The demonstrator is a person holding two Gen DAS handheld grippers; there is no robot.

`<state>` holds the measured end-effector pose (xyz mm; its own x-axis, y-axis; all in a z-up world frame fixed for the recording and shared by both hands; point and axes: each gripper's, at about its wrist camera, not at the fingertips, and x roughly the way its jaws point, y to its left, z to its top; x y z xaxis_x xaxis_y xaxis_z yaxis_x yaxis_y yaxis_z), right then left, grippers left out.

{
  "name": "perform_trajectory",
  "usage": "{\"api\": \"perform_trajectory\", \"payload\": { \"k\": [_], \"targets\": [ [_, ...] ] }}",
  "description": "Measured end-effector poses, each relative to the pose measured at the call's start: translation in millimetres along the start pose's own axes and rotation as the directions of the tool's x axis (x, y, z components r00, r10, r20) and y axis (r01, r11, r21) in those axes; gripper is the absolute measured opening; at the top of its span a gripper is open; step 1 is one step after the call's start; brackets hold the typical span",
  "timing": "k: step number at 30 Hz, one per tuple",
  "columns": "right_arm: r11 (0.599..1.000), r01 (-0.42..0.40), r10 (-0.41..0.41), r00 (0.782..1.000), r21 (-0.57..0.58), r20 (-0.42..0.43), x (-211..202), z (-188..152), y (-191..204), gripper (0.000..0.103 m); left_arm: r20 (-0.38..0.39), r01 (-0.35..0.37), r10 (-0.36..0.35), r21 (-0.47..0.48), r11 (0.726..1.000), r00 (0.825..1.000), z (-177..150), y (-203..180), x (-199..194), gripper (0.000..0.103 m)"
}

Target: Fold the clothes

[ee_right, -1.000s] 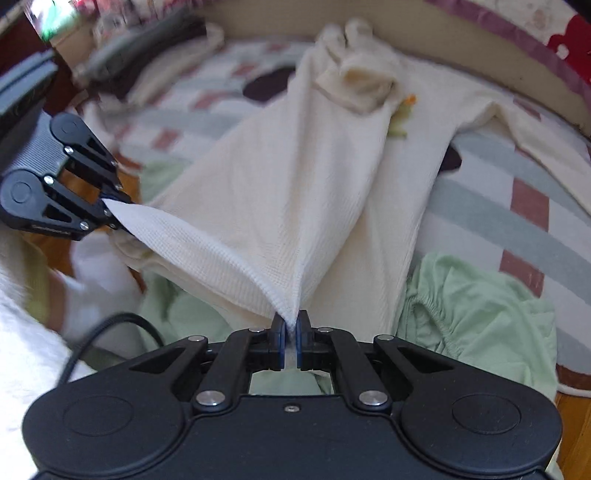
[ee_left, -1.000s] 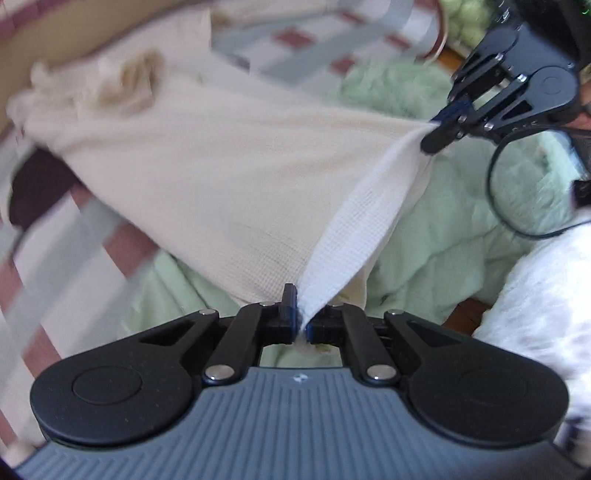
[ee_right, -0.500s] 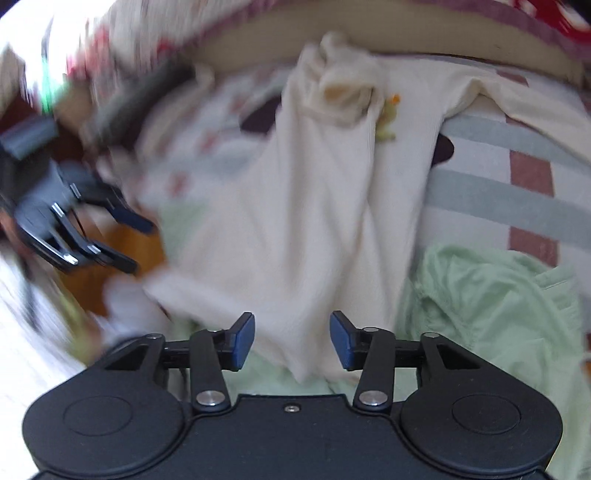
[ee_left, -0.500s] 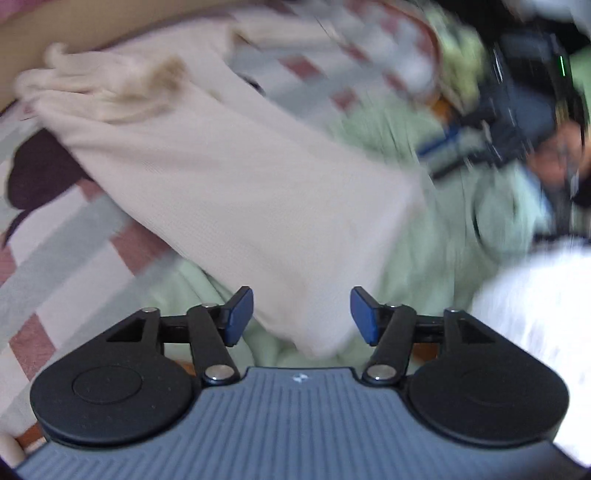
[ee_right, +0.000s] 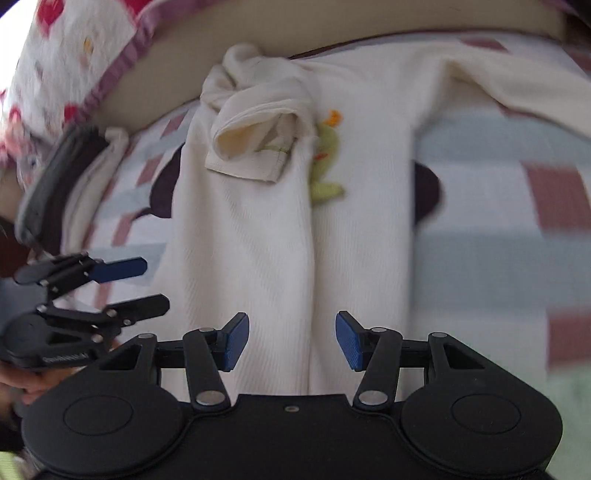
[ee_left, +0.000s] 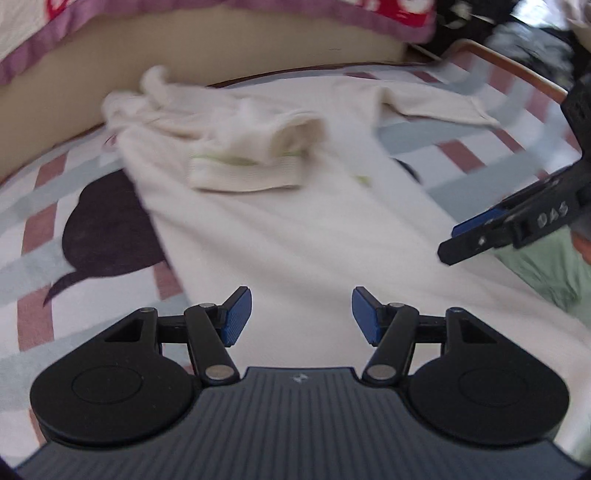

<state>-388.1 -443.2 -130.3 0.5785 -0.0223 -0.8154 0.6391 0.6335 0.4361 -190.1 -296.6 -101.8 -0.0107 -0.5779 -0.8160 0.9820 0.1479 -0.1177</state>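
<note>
A cream long-sleeved shirt (ee_left: pixel 295 229) (ee_right: pixel 266 240) lies flat on the striped bed cover (ee_left: pixel 33 236), hem toward me. One sleeve (ee_left: pixel 243 147) (ee_right: pixel 255 140) is bunched over the chest, beside a green embroidered figure (ee_right: pixel 325 166). The other sleeve (ee_left: pixel 432 103) stretches away to the right. My left gripper (ee_left: pixel 301 314) hovers open over the lower shirt with nothing between its blue pads. My right gripper (ee_right: pixel 291 339) is open above the hem as well. Each gripper shows in the other's view: the right one (ee_left: pixel 480 236), the left one (ee_right: pixel 122 284).
A light green garment (ee_left: pixel 546 266) lies at the shirt's right side. A beige bed edge (ee_left: pixel 221 48) and a pink-bordered quilt (ee_left: pixel 110 22) run along the back. A dark folded garment (ee_right: pixel 55 177) sits at the far left. A hand (ee_right: pixel 22 384) holds the left gripper.
Both grippers were shut on the shirt's hem corners and held it stretched up. They have opened and let go; the shirt now lies flat. Both grippers moved forward and down over it.
</note>
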Motion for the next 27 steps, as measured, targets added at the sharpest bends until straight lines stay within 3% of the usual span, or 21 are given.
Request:
{"api": "perform_trajectory", "payload": {
  "k": [3,4,5,6,8,11,14,16,17,20,23,26,27],
  "targets": [
    [0.998,0.057,-0.056,0.998,-0.030,0.036,27,17,2,0.057,-0.010,0.025,-0.026,-0.111,0.994,1.000,-5,25,8,0.060],
    [0.997,0.054,-0.051,0.998,-0.054,0.047,32,19,2,0.050,-0.014,0.018,-0.020,-0.118,0.993,1.000,-7,29,9,0.060],
    [0.996,0.034,-0.029,0.997,-0.077,0.069,31,21,4,0.014,-0.009,0.008,-0.010,-0.111,0.994,1.000,-9,31,9,0.060],
    [0.995,0.007,0.003,0.995,-0.099,0.095,27,23,7,0.005,-0.003,0.001,-0.001,-0.093,0.996,1.000,-11,30,8,0.060],
    [0.993,-0.016,0.035,0.987,-0.121,0.158,13,25,11,0.005,0.004,-0.003,0.003,-0.058,0.998,1.000,-13,28,4,0.060],
    [0.996,0.031,-0.007,0.958,-0.079,0.285,-31,26,16,0.004,0.010,0.051,-0.051,-0.041,0.998,0.999,-12,24,-4,0.060],
    [0.989,0.145,-0.149,0.932,0.038,0.331,-66,27,13,0.004,-0.008,0.153,-0.153,-0.057,0.987,0.988,-14,19,-5,0.060],
    [0.955,0.293,-0.295,0.902,0.055,0.314,-62,31,13,0.004,-0.033,0.154,-0.154,-0.010,0.988,0.988,-18,8,1,0.060],
    [0.942,0.334,-0.331,0.898,0.043,0.291,-53,32,10,0.004,-0.052,0.141,-0.139,0.028,0.990,0.989,-21,1,5,0.060],
    [0.915,0.402,-0.390,0.898,-0.022,0.203,-14,34,-4,0.006,-0.122,0.084,-0.068,0.124,0.989,0.990,-31,-15,18,0.060],
    [0.964,0.246,-0.254,0.965,0.100,0.069,1,27,-30,0.017,-0.144,0.059,-0.043,0.109,0.992,0.989,-34,-15,18,0.060],
    [0.964,0.192,-0.205,0.977,0.184,0.057,-25,6,-38,0.041,-0.155,0.075,-0.067,0.048,0.996,0.986,-31,-4,12,0.061],
    [0.966,0.175,-0.186,0.982,0.191,0.042,-37,-4,-38,0.044,-0.154,0.077,-0.069,0.045,0.996,0.986,-30,-4,10,0.061]
  ]
}}
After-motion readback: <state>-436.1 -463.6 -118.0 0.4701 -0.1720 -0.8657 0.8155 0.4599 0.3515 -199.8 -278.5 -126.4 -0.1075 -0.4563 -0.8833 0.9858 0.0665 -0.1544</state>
